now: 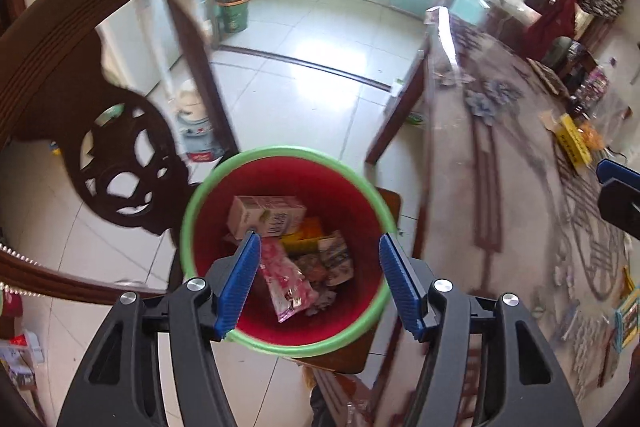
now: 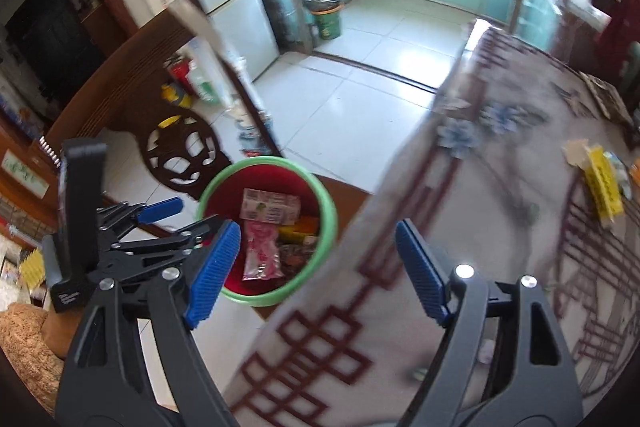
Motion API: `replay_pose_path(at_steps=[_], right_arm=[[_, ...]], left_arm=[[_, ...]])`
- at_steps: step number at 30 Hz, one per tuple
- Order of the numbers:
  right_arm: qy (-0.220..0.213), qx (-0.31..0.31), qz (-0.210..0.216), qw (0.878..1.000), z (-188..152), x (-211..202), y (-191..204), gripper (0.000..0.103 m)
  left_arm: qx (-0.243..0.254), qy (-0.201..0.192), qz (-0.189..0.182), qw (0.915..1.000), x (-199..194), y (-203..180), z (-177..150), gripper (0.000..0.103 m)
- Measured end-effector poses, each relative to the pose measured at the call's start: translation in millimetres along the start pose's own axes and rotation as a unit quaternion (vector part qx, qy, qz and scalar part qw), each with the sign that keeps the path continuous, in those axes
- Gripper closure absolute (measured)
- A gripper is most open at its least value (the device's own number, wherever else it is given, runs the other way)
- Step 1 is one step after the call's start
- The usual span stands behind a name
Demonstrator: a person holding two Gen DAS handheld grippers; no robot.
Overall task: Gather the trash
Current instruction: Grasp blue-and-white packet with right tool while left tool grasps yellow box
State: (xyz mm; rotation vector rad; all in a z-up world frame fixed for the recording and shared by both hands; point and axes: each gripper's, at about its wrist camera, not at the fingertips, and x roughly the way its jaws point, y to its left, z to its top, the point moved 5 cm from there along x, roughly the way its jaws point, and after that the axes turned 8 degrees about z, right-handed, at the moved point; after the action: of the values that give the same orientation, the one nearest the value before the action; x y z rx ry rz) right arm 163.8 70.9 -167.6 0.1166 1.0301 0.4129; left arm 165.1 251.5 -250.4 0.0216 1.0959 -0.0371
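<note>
Trash is lying inside the red bin (image 1: 352, 195) with the green rim, which is sitting on a dark wooden stool beside the counter (image 1: 500, 187). The left hand-held gripper (image 1: 316, 267) is hanging directly over the bin's mouth, pointing steeply down, its blue pads standing well apart with nothing between them and touching nothing. The right hand-held gripper (image 2: 316, 259) is likewise gaping wide and empty, tilting down over the counter's edge with the bin just to its left; in its view the left hand-held gripper (image 2: 160, 223) is showing from the side over the bin's left rim.

Inside the bin, four pieces can be counted clearly: one pale drink carton (image 1: 266, 215) lying at the back, one pink printed wrapper (image 1: 286, 283) at the front, one yellow-orange packet (image 1: 302, 237) between them, and one printed pouch (image 1: 338, 259) to the right; smaller scraps beneath are too blurred to count.

On the patterned counter cloth, one yellow box (image 2: 604, 187) is lying well away from both grippers. One carved wooden chair (image 1: 120, 163) is standing just left of the bin. A second, green bin (image 1: 232, 7) is standing far off on the kitchen floor.
</note>
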Motion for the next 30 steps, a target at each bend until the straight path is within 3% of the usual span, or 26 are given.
replay_pose_path(at_steps=[7, 13, 20, 24, 30], right_arm=[[-0.035, 0.099, -0.113, 0.988, -29.1, -75.4, -148.9, 0.025], [-0.042, 0.129, -0.193, 0.972, -33.4, -127.7, -292.3, 0.025], [-0.014, 0.150, -0.200, 0.968, -4.6, -106.9, -425.7, 0.025], [0.003, 0.146, -0.181, 0.973, 8.8, -73.3, -463.5, 0.025], [0.013, 0.137, -0.140, 0.981, 29.9, -30.8, -489.3, 0.021]], left_arm=[[0.053, -0.005, -0.052, 0.9972, -10.2, -91.7, 9.0, 0.043], [0.081, -0.002, -0.071, 0.9942, -20.7, -176.9, 3.6, 0.042], [0.100, 0.006, -0.067, 0.9927, -25.3, -261.3, -5.6, 0.042], [0.095, 0.025, -0.071, 0.9926, -20.4, -296.8, -6.4, 0.042], [0.100, 0.043, -0.067, 0.9918, -8.5, -344.5, 0.6, 0.042]])
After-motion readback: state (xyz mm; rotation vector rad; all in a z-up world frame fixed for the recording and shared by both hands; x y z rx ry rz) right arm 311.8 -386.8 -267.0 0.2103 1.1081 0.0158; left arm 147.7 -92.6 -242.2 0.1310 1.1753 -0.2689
